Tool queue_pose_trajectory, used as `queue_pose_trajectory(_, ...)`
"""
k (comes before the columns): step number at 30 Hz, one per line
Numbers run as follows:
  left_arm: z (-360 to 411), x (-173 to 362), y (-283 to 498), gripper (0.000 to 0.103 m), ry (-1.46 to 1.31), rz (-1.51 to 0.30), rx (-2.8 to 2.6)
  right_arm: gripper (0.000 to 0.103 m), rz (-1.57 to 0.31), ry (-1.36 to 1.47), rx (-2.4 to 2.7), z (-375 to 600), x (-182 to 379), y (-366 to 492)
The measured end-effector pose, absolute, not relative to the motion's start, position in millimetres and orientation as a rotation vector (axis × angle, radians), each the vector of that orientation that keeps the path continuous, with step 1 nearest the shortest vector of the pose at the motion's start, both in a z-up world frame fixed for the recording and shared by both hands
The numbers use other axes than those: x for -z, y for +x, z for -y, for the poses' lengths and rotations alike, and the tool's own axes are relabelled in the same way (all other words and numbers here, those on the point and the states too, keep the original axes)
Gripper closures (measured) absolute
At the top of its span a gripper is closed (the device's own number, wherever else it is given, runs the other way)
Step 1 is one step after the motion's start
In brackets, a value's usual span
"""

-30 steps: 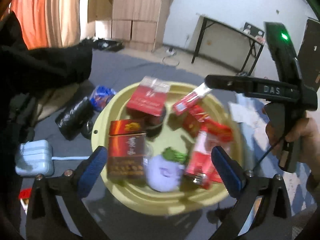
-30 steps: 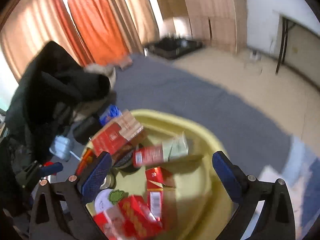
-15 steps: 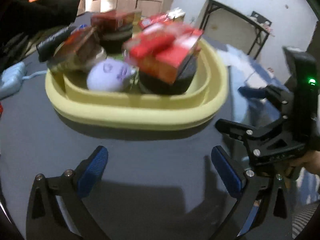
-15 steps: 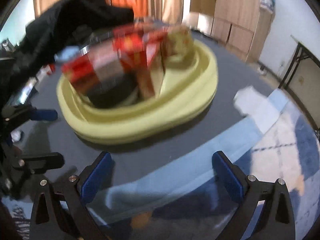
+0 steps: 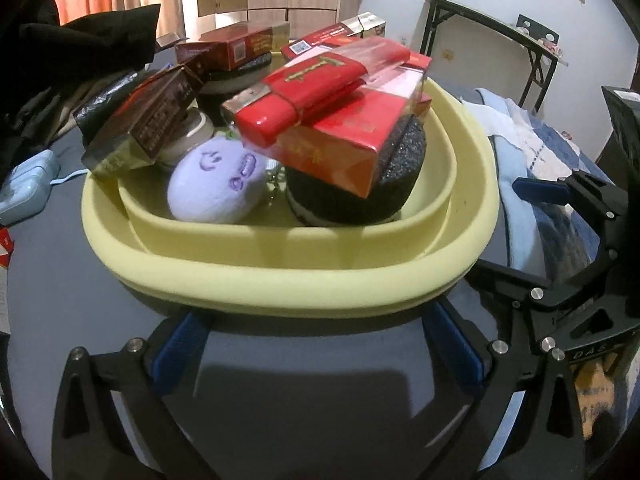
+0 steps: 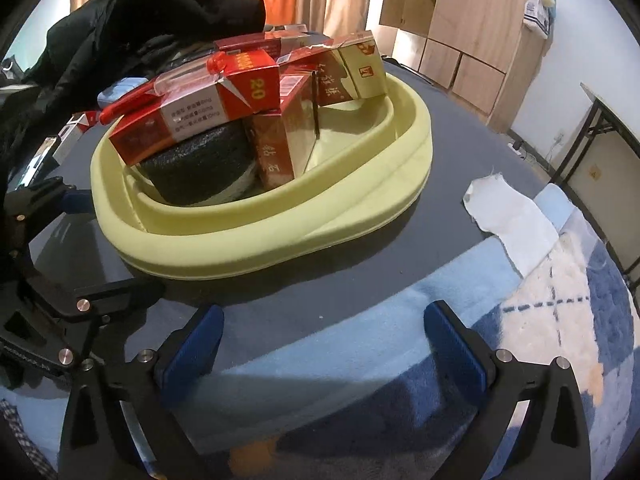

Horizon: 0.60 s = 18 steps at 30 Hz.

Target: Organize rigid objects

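A pale yellow basin (image 5: 288, 280) (image 6: 256, 240) stands on the dark table. It holds several red and brown cigarette boxes (image 5: 332, 120) (image 6: 192, 112), a black round foam block (image 5: 360, 196) (image 6: 200, 168) and a lilac plush toy with a face (image 5: 218, 186). My left gripper (image 5: 316, 352) is open and empty, low at the basin's near rim. My right gripper (image 6: 320, 340) is open and empty, a little short of the basin. The right gripper shows at the right of the left wrist view (image 5: 560, 272).
A black jacket (image 6: 132, 12) lies behind the basin. A light blue case (image 5: 24, 188) sits at the left. A white cloth scrap (image 6: 508, 216) and a blue checked blanket (image 6: 560, 320) lie to the right. A folding table (image 5: 500, 40) stands by the wall.
Both grippers have dropped from above the basin to table height and now face its side. The left one has moved closer to the rim. Both stayed open.
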State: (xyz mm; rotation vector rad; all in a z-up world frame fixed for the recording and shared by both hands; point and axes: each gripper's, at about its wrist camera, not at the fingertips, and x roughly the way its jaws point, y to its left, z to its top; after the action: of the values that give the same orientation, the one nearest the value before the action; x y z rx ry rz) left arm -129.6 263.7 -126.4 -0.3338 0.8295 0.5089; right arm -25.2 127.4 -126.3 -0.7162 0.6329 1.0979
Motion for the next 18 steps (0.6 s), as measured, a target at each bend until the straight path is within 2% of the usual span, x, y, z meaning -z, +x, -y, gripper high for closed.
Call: queue_pose_trajectory(18, -263, 126, -129, 0.0, -0.335, -0.831, -0.509, 0.0, -0.63, -0.719, -1.104, -117, 124, -19)
